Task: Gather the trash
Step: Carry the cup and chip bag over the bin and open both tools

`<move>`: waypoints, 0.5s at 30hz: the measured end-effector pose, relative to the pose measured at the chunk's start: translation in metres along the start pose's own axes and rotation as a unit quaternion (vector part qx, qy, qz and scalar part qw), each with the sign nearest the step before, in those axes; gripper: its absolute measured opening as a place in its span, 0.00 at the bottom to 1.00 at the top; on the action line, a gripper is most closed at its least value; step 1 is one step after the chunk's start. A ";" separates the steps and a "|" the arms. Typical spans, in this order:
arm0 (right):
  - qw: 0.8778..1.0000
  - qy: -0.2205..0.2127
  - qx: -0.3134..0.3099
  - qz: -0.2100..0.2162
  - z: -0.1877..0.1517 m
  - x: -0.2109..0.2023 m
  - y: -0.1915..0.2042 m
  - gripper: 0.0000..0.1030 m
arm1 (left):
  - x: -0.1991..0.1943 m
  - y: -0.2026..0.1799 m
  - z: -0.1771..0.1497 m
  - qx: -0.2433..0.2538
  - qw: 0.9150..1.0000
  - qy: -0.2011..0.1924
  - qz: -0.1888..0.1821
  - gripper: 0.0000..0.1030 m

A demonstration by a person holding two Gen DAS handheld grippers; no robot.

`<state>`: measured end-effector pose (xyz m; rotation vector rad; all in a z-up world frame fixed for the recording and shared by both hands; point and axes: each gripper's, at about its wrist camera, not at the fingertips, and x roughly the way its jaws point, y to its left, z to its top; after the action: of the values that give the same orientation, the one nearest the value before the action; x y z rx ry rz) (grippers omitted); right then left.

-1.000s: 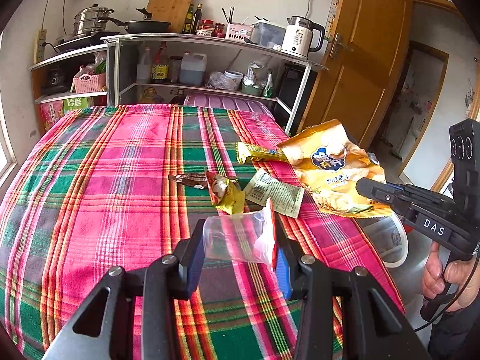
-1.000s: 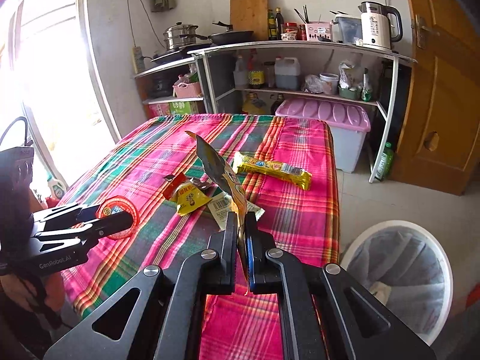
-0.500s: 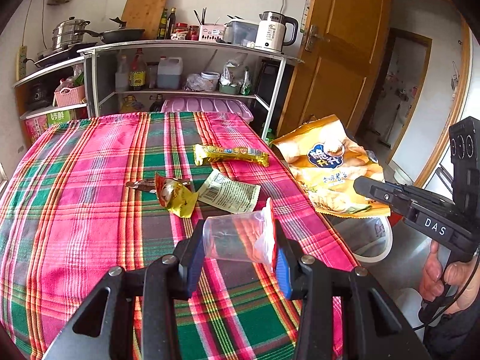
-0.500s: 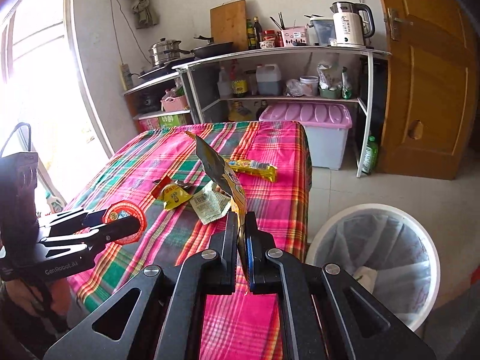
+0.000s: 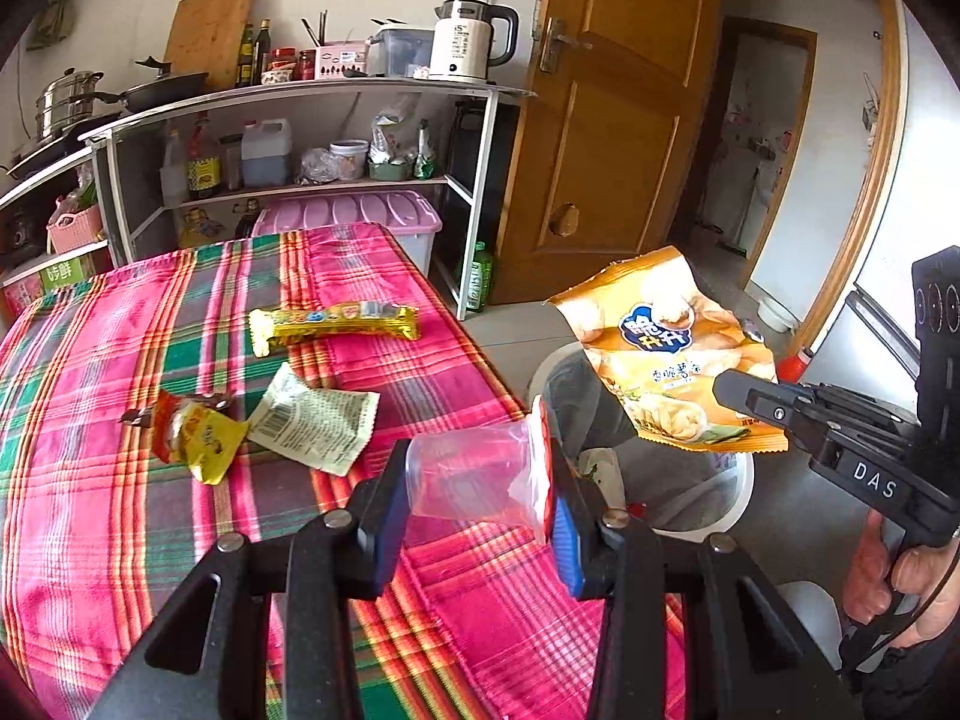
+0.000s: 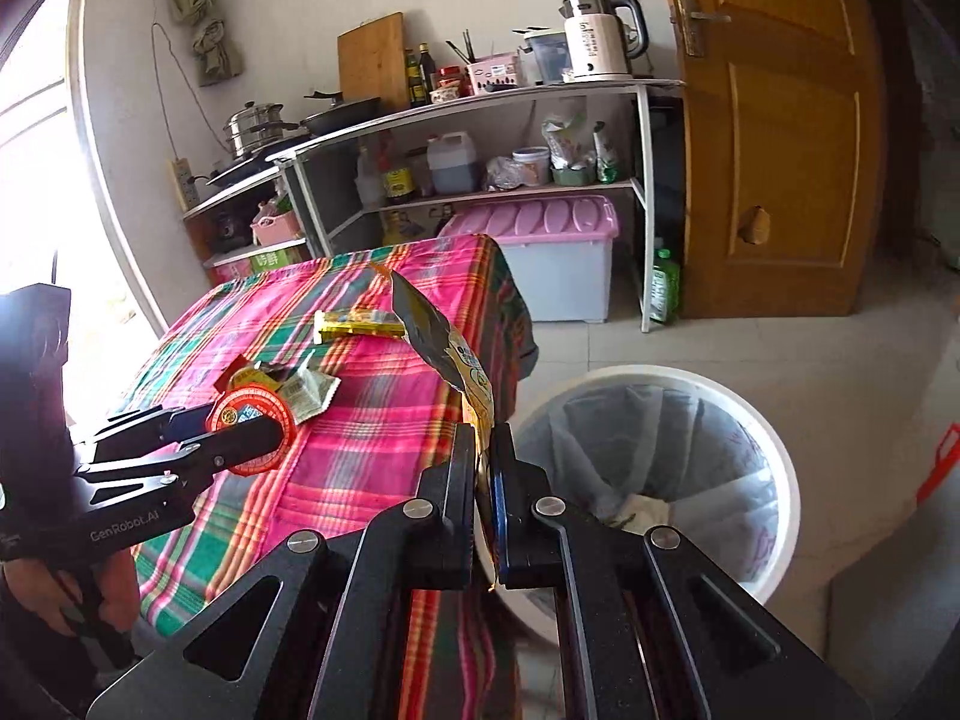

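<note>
My left gripper (image 5: 477, 492) is shut on a clear plastic cup (image 5: 474, 474) with a red-printed lid, held sideways above the table's right edge; seen from the right wrist, that cup (image 6: 252, 429) sits between the left gripper's fingers. My right gripper (image 6: 485, 474) is shut on the bottom edge of an orange chip bag (image 6: 447, 354), which stands up edge-on. From the left wrist the chip bag (image 5: 666, 354) hangs over the white trash bin (image 5: 690, 480). The bin (image 6: 660, 468), lined with a clear bag, stands on the floor right of the table.
On the plaid tablecloth (image 5: 120, 510) lie a long yellow wrapper (image 5: 333, 324), a pale sachet (image 5: 312, 420) and a crumpled red-yellow wrapper (image 5: 192, 432). A shelf with kitchenware (image 5: 300, 138), a pink-lidded box (image 6: 540, 258) and a wooden door (image 6: 774, 138) stand behind.
Both grippers have swung right, off the table's middle toward the bin, each keeping its hold. The bin now fills more of both views.
</note>
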<state>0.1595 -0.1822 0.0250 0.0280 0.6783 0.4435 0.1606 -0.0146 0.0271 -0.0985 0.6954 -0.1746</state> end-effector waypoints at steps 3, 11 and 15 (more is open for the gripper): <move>1.000 0.004 0.013 -0.012 -0.005 -0.002 -0.017 0.05 | 0.014 -0.015 0.004 0.011 1.000 0.008 -0.011 0.41; 0.999 0.020 0.038 -0.033 -0.018 0.002 -0.049 0.05 | 0.046 -0.048 0.009 0.030 0.999 0.030 -0.035 0.41; 0.998 0.026 0.046 -0.040 -0.021 0.006 -0.061 0.05 | 0.061 -0.057 0.011 0.033 0.998 0.040 -0.042 0.41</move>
<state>0.1746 -0.2379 -0.0050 0.0768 0.7485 0.3372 0.2061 -0.0819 0.0057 -0.0568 0.7655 -0.2831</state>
